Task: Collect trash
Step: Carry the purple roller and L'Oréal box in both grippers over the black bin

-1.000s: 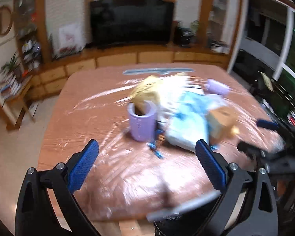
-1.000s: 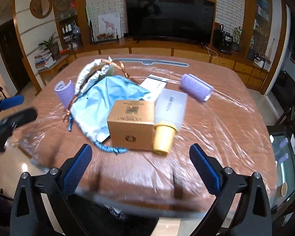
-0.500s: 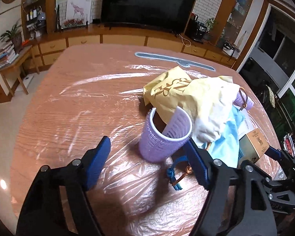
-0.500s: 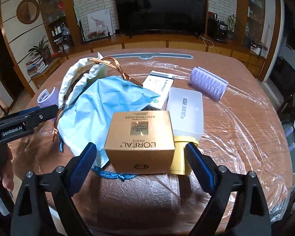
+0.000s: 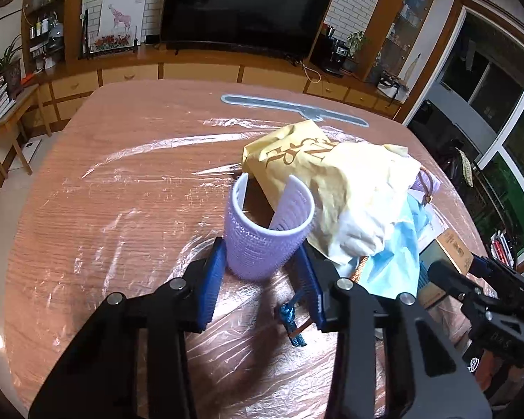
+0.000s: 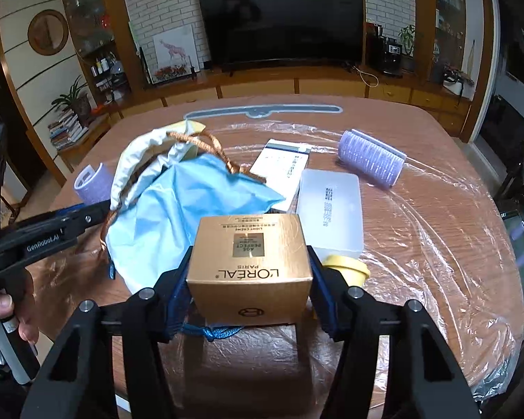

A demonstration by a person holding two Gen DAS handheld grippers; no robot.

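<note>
trash is lying on the plastic-covered surface (image 6: 436,244). left gripper (image 5: 262,272) fingers have just been closing and are pressing both sides of the upright purple hair roller (image 5: 262,237). right gripper (image 6: 249,289) fingers have just been closing and are clamping the gold l'oréal box (image 6: 251,262), beside the blue pouch (image 6: 178,209).

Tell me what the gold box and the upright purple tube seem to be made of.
The square gold box looks like thin cardboard with a satiny metallic print: crisp folded edges, printed lettering. The upright purple tube looks like moulded plastic, a hair roller perhaps: thin pale slotted wall, with a bristly outer skin that may be a hook fabric.
</note>
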